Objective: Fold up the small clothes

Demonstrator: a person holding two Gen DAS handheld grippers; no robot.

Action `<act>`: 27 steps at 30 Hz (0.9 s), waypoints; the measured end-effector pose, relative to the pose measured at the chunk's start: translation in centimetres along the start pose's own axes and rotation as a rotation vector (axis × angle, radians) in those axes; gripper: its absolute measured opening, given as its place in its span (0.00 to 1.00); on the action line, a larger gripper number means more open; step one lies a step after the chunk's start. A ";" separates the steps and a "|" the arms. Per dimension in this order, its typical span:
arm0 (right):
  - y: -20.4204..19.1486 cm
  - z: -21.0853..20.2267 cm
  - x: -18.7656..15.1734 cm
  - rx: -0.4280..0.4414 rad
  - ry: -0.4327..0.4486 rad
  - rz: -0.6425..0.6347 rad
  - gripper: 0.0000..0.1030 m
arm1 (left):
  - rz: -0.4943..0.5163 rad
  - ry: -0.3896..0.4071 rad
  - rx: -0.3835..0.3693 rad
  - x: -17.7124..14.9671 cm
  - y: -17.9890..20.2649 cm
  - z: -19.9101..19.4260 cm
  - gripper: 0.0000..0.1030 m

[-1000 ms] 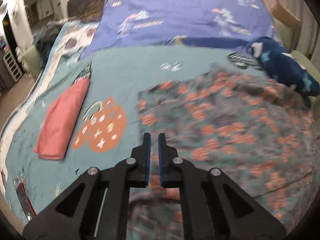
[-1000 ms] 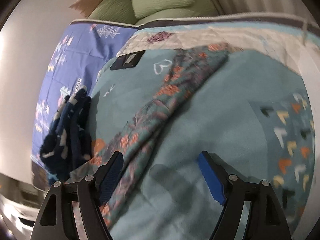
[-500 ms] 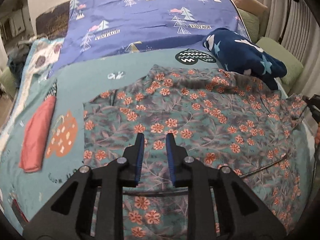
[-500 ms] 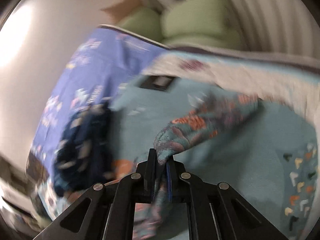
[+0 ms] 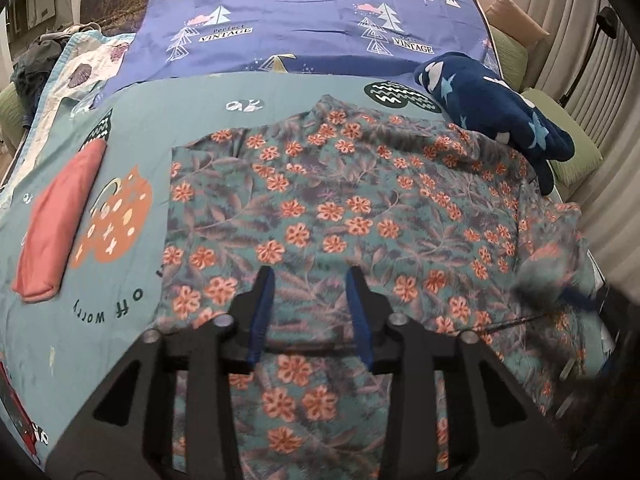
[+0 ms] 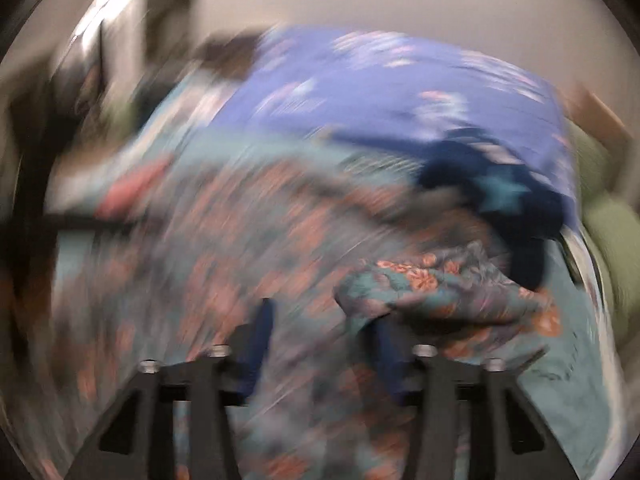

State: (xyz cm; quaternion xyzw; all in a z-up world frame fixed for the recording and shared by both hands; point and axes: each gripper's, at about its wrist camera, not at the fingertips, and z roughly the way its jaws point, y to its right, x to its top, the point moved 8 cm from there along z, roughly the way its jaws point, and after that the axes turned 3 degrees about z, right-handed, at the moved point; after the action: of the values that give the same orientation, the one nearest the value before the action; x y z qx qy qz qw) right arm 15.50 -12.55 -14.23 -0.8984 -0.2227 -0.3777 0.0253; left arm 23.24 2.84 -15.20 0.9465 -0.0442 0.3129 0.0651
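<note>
Shirt (image 5: 340,208) lay spread flat mid-bed (image 5: 192,120); left gripper (image 5: 310,312) hovered over its near hem, jaws released, right gripper (image 6: 320,344) too.

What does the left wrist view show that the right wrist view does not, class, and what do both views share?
Only the left wrist view shows the printed words on the purple sheet, the orange cat print, and the left tool, open above the floral garment. Only the right wrist view shows a bunched fold of that garment at the open right tool. Both show the floral garment, the navy star garment and the folded pink cloth.
</note>
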 end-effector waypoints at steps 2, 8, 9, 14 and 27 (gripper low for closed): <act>-1.1 -1.0 -1.5 0.016 0.000 -0.056 0.54 | 0.013 0.012 -0.015 0.0 0.1 -0.3 0.44; 4.0 -4.9 -2.1 0.100 0.050 0.159 0.68 | 0.064 0.023 -0.161 0.4 3.8 -0.7 0.56; 5.4 -5.3 -1.9 0.095 0.057 0.218 0.69 | 0.087 0.020 -0.178 0.5 4.8 -0.7 0.56; 13.6 -7.4 -1.7 0.055 0.111 0.558 0.69 | 0.213 0.013 -0.234 0.0 10.1 -0.8 0.56; 20.3 1.2 -1.3 0.114 -0.070 0.885 0.06 | 0.215 -0.003 -0.196 -1.4 9.5 -0.9 0.56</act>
State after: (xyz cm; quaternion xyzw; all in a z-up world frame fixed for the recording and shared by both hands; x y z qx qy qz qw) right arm 24.08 -31.03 -13.48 -0.9166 0.1621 -0.2870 0.2262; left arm 20.39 -6.31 -14.41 0.9259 -0.1758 0.3106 0.1234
